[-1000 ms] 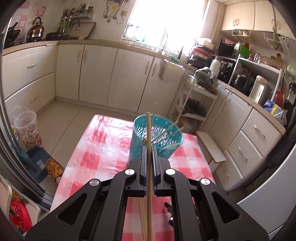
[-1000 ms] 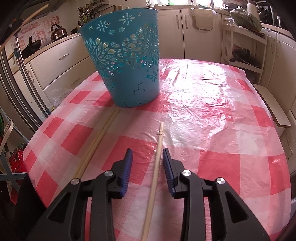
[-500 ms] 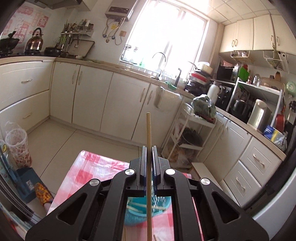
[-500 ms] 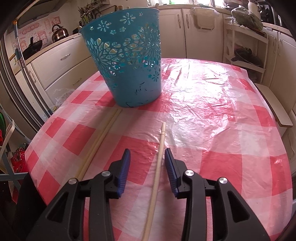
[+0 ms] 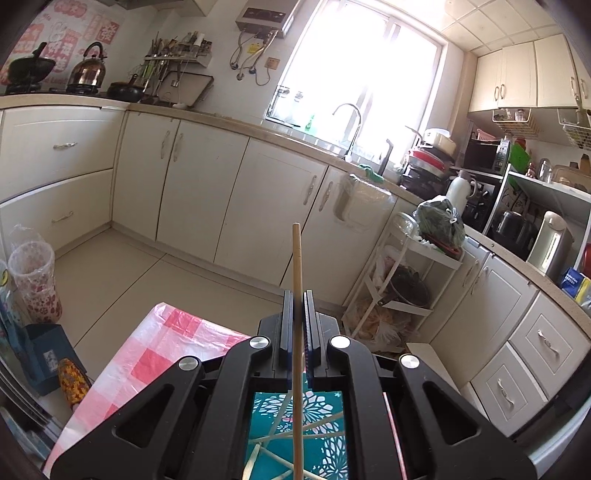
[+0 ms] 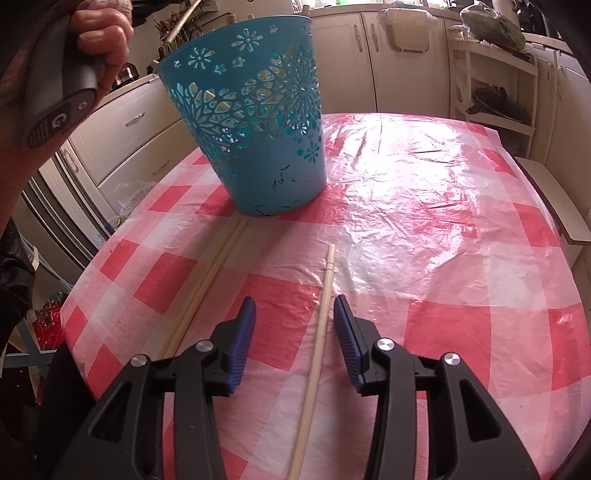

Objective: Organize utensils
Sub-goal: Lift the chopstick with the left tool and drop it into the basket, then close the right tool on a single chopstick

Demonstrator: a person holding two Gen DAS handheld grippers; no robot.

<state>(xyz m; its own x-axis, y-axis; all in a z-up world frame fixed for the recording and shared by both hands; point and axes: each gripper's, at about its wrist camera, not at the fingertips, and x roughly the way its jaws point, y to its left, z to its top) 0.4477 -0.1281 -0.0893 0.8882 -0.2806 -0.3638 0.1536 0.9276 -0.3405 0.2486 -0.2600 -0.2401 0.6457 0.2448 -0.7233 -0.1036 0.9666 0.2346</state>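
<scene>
We hold the left hand-held gripper clamped tight on a wooden chopstick, whose tip sticks out past the pads toward the kitchen cabinets. Below this gripper, through the gap in its frame, we see into the teal basket, where several more chopsticks lie crossed inside. In the right wrist view our left hand shows at the upper left, wrapped around the grey handle, above and beside the basket.

The basket stands upright on the desk, which is covered by a red-and-white checked plastic cloth. Our right hand-held gripper sits low over the cloth with its jaws apart, and they have just been opening. A single pale chopstick lies on the cloth between the blue pads, touching neither. It points toward the basket, and its far end stops short of the basket's base. Left of it, a pair of chopsticks lies side by side on the cloth, their far ends reaching almost to the basket's foot.
</scene>
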